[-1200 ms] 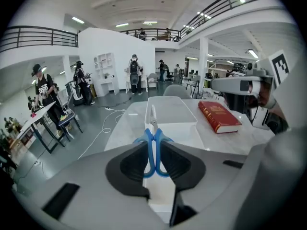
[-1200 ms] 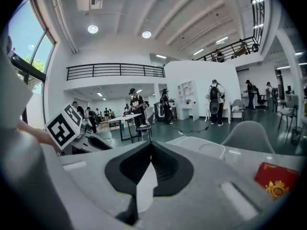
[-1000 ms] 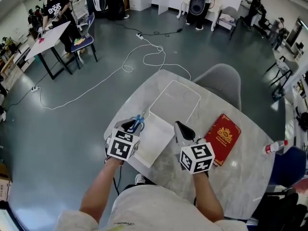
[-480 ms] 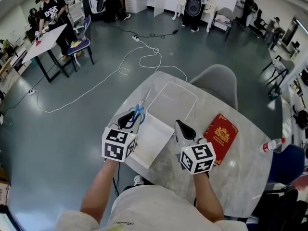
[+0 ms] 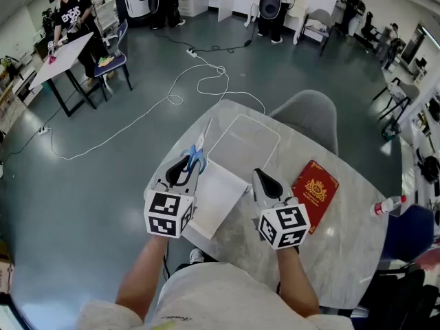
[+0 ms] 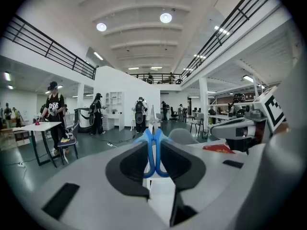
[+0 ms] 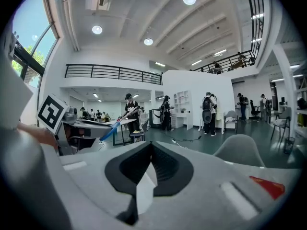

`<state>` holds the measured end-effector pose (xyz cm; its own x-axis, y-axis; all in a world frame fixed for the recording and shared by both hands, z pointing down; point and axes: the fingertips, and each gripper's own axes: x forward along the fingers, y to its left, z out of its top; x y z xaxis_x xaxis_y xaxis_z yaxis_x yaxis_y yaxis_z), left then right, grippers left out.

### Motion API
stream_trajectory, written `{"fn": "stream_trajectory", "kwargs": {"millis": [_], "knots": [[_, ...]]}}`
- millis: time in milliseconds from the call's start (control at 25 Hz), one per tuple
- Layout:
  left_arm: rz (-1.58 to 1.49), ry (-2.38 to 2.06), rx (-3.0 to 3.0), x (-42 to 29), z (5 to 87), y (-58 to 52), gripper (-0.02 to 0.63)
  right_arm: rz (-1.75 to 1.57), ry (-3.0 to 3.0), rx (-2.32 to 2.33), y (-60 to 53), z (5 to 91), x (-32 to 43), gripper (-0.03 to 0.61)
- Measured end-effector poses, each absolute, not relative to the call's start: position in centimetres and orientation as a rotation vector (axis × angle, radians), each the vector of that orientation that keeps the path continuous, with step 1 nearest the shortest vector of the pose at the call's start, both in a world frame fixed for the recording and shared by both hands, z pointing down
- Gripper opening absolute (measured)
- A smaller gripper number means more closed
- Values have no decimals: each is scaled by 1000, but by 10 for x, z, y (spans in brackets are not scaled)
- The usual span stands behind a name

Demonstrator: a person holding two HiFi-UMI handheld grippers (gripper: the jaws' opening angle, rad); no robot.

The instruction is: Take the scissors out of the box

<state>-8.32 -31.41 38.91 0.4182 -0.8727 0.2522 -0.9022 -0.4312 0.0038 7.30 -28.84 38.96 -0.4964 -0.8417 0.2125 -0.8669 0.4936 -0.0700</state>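
There are two grippers, one pair of scissors and one box. The left gripper (image 5: 182, 174) is clamped on the scissors (image 5: 197, 155). Their two blue handle loops stand pressed between its pads, and the closed blades point to the far side. The scissors are out of the box (image 5: 244, 146), held up just left of it, over the left edge of the round table (image 5: 344, 253).

The box lies open in the middle of the table. Its one white lid (image 5: 214, 201) is spread on the near side, between the two grippers. The right gripper (image 5: 265, 183) sits at the box's near right corner, with its jaws drawn narrow on a white edge of the box.

One red booklet (image 5: 317, 192) lies to the right of the box and apart from it. One bottle (image 5: 387, 205) lies at the table's far right edge. One grey chair (image 5: 309, 115) stands at the far side.
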Motion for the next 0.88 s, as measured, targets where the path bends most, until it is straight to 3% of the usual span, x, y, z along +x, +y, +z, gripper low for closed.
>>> {"fn": "stream_trajectory", "kwargs": {"millis": [880], "knots": [[278, -1600, 2510, -85, 402, -310, 81, 230, -2560, 1505, -290, 395, 78, 5]]}}
